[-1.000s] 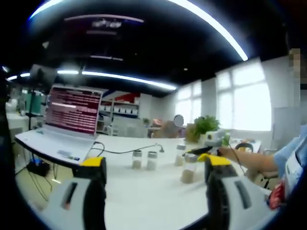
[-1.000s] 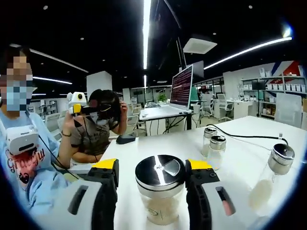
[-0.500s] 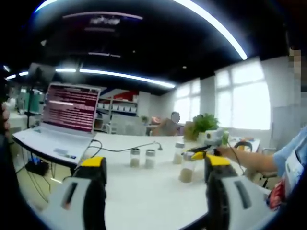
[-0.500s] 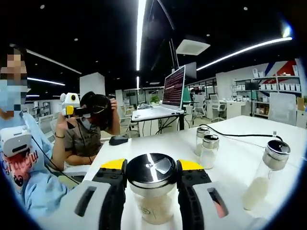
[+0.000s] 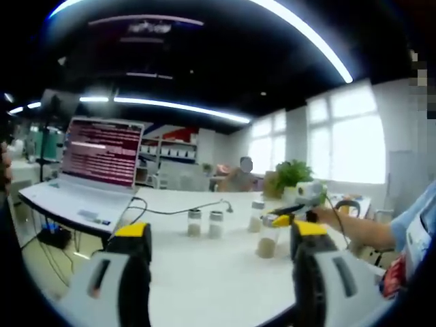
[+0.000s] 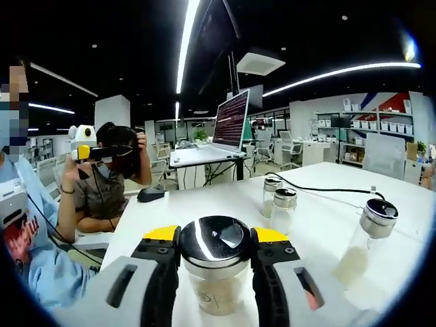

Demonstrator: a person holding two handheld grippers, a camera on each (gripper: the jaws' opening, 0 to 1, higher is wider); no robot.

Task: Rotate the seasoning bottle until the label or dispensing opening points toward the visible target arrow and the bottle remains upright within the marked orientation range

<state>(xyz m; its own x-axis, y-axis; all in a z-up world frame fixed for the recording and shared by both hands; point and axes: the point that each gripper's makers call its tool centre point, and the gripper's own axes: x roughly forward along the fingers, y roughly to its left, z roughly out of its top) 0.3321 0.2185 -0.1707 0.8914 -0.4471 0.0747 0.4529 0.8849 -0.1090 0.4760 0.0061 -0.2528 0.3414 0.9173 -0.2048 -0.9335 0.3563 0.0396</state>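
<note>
My right gripper (image 6: 215,240) is shut on a glass seasoning bottle (image 6: 214,286) with a shiny metal lid (image 6: 215,237) and pale powder inside. The bottle stands upright on the white table (image 6: 320,228), with a jaw pressed against each side of the lid. In the left gripper view the same bottle (image 5: 266,241) stands at the right of the table with the right gripper (image 5: 285,218) on its top and a hand behind it. My left gripper (image 5: 221,233) hangs open above the table's near part with nothing between its jaws.
Three more bottles stand on the table: a pair (image 6: 278,201) and a single one (image 6: 364,238). An open laptop (image 5: 99,158) with a black cable (image 5: 174,212) sits at the far end. A person holding a gripper (image 6: 87,151) sits beside the table near a mouse (image 6: 150,194).
My right gripper's jaws have closed onto the bottle's lid. The right gripper view has shifted a little since. The left gripper stays open and nearly still.
</note>
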